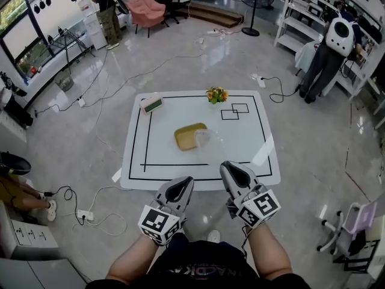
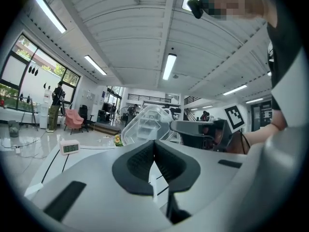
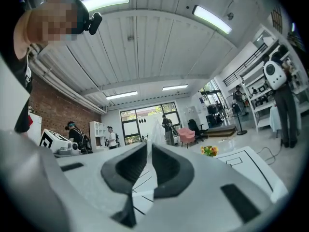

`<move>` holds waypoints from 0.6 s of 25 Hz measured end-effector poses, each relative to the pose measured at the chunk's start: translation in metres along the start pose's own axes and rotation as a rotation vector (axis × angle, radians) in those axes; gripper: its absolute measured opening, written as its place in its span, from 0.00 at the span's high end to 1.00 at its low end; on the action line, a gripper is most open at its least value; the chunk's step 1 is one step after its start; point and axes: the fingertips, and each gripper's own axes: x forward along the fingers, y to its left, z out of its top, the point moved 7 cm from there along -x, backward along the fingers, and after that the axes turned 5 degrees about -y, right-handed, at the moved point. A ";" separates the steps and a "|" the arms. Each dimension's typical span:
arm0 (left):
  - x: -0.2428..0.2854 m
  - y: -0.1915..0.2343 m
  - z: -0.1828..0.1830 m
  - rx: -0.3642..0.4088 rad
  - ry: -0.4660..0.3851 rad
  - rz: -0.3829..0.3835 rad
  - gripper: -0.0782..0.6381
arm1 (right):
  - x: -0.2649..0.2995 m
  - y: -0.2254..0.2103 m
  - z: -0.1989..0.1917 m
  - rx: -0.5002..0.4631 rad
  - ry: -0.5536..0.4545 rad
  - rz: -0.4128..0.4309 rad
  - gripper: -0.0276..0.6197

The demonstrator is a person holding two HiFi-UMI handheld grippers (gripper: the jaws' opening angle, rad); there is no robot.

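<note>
A white table (image 1: pixel 252 161) marked with black lines carries a yellow tray (image 1: pixel 187 137), with a clear plastic container (image 1: pixel 203 138) resting on its right side. My left gripper (image 1: pixel 182 182) hovers at the table's front edge, jaws shut and empty. My right gripper (image 1: pixel 230 168) is beside it over the front edge, also shut with nothing held. In the left gripper view the shut left gripper (image 2: pixel 154 146) points toward the clear container (image 2: pixel 145 122), and the right gripper's body (image 2: pixel 200 132) shows alongside. The right gripper (image 3: pixel 149 151) faces the table's far side.
A small white clock (image 1: pixel 151 103) stands at the table's back left and a little flower pot (image 1: pixel 216 95) at the back middle. Cables (image 1: pixel 90 212) lie on the floor around the table. A pink chair (image 1: pixel 146 11), shelving (image 1: pixel 301 17) and people stand farther off.
</note>
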 end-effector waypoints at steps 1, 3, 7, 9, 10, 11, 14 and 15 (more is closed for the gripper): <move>-0.003 -0.006 -0.001 0.000 -0.001 0.021 0.88 | -0.004 0.001 -0.001 0.005 0.002 0.015 0.91; -0.009 -0.016 -0.003 0.002 -0.004 0.056 0.88 | -0.010 0.004 -0.002 0.012 0.006 0.047 0.91; -0.021 -0.036 -0.009 0.006 -0.009 0.109 0.88 | -0.020 0.008 -0.005 0.024 0.014 0.102 0.91; -0.026 -0.043 -0.012 0.005 -0.010 0.127 0.88 | -0.024 0.010 -0.008 0.029 0.019 0.119 0.91; -0.028 -0.046 -0.013 0.005 -0.011 0.134 0.89 | -0.026 0.010 -0.009 0.031 0.021 0.126 0.91; -0.030 -0.049 -0.014 0.004 -0.013 0.139 0.88 | -0.028 0.011 -0.009 0.033 0.023 0.131 0.91; -0.034 -0.054 -0.015 -0.003 -0.018 0.150 0.88 | -0.032 0.013 -0.009 0.037 0.027 0.137 0.91; -0.034 -0.055 -0.016 -0.004 -0.018 0.151 0.88 | -0.033 0.013 -0.009 0.038 0.028 0.137 0.91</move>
